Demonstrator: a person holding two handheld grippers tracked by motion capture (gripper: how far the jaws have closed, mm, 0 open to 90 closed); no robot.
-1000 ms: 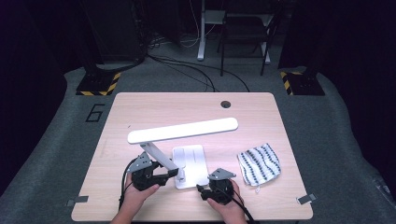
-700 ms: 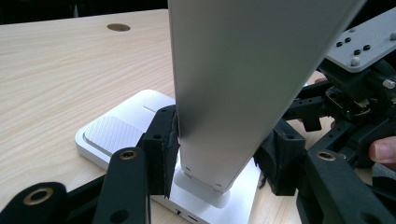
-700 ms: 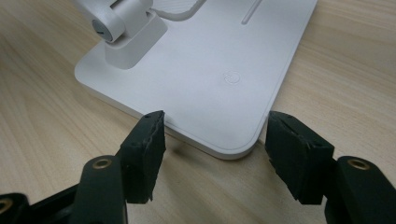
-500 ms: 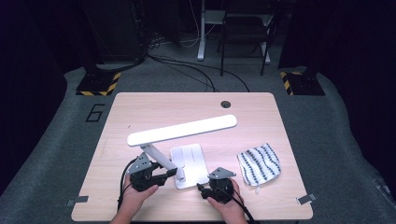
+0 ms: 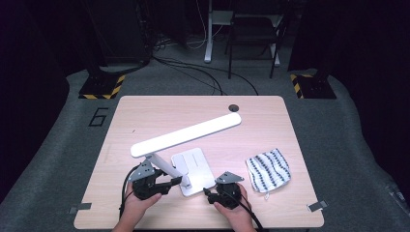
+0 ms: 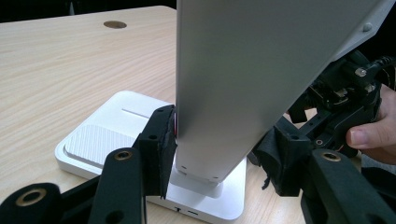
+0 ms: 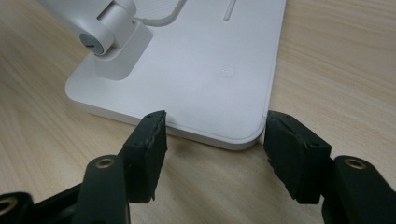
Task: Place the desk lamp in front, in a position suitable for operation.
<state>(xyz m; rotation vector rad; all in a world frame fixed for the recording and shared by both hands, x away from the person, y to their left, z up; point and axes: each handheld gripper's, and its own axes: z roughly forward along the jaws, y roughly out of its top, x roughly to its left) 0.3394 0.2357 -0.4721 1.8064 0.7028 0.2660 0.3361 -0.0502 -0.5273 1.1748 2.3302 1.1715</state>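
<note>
while left gripper clamps lamp arm, table lies open.

Matt white plastic lamp, striped cloth, pale wood-grain table.

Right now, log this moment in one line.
left gripper: shut on lamp arm | right gripper: open at lamp base corner | cloth: untouched

Open tongs at lamp base
</note>
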